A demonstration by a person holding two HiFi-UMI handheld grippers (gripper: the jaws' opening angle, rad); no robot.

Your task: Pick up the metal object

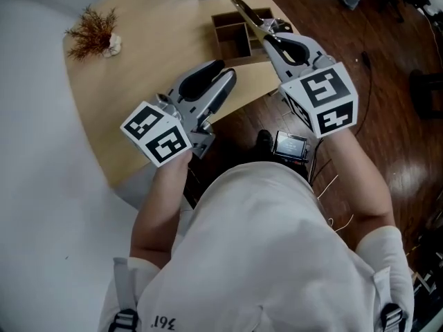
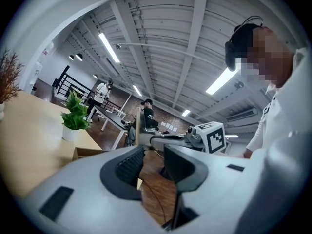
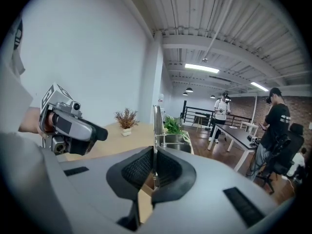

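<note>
The right gripper (image 3: 154, 156) was closed tight on the thin metal object (image 3: 157, 122) and held it in the air over the wooden box (image 1: 223, 21) on the table (image 1: 159, 40). The left gripper (image 2: 153, 162) had its 2 jaws apart, with nothing between.

Your right gripper (image 1: 268, 33) hides the metal object's (image 1: 243, 11) near end and the wooden box's (image 1: 223, 17) right side beneath.
</note>
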